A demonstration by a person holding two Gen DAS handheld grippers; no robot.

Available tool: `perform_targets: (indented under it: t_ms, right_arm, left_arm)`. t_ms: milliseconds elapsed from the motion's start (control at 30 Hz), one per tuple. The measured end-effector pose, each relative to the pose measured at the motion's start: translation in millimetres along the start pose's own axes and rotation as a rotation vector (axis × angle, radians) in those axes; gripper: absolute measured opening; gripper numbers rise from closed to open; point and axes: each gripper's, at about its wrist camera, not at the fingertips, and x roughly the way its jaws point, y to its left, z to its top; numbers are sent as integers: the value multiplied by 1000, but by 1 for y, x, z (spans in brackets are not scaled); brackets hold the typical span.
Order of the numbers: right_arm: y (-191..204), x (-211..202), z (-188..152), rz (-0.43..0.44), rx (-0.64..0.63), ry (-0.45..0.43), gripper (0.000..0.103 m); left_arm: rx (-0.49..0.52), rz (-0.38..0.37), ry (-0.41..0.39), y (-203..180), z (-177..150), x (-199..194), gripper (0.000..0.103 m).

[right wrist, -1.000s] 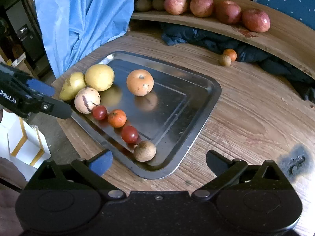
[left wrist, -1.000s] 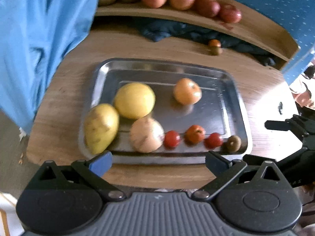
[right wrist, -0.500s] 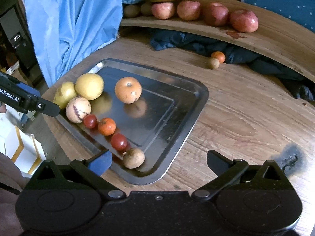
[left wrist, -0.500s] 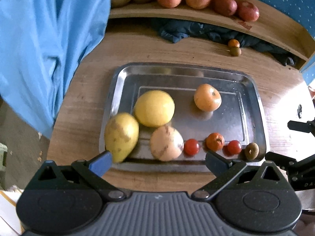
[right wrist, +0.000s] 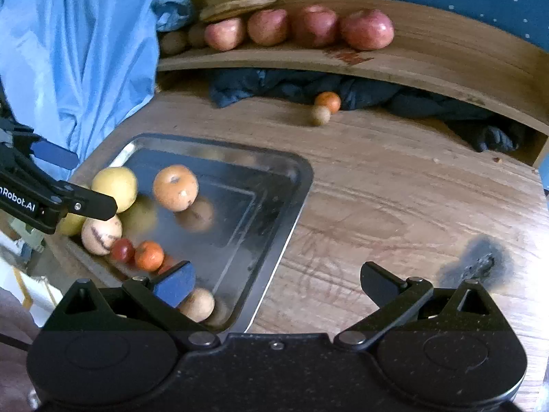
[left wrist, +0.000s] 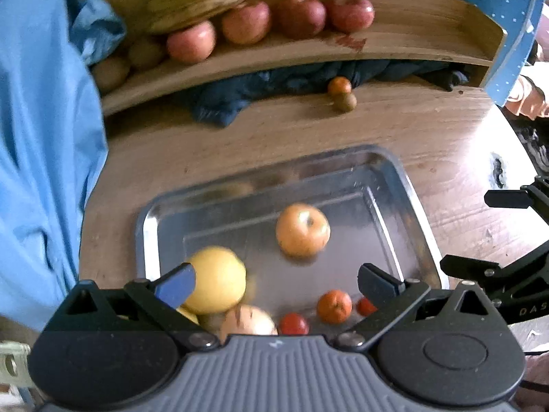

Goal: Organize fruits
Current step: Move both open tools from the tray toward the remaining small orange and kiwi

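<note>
Both grippers have been advanced toward the rectangular steel tray (right wrist: 291,185); the left gripper (left wrist: 274,281) and right gripper (right wrist: 276,279) are held with fingers apart, empty. Sorting appears partly done: red apples (right wrist: 367,29) are lined on the curved wooden shelf (right wrist: 446,55), while the round yellow fruit (left wrist: 216,285), orange persimmon-like fruit (left wrist: 302,229) and small tomatoes (left wrist: 293,323) remain in the tray. Open wood is available right of the tray rim.

pear (left wrist: 187,314) behind claw, bananas (left wrist: 197,0) blurred
</note>
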Motion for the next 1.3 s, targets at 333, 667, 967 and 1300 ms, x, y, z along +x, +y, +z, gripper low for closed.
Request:
perform_targets:
  t_ms: [333,667,967,1300]
  right_arm:
    - [-7,6,19,-66,49,-23,102]
    - [-7,21,36,-131,75,14,102]
    - [-10,36,56,-183,105,29,102]
    - [-8,55,80,-246,81,26,102]
  left_arm:
    - [62,-24,-19,6,39,16,103]
    - [74,-70,-12,19,73,41,103]
    - [71,-97,-23,27,96,64,103]
    - [20,-135,-14,36,119,93,103]
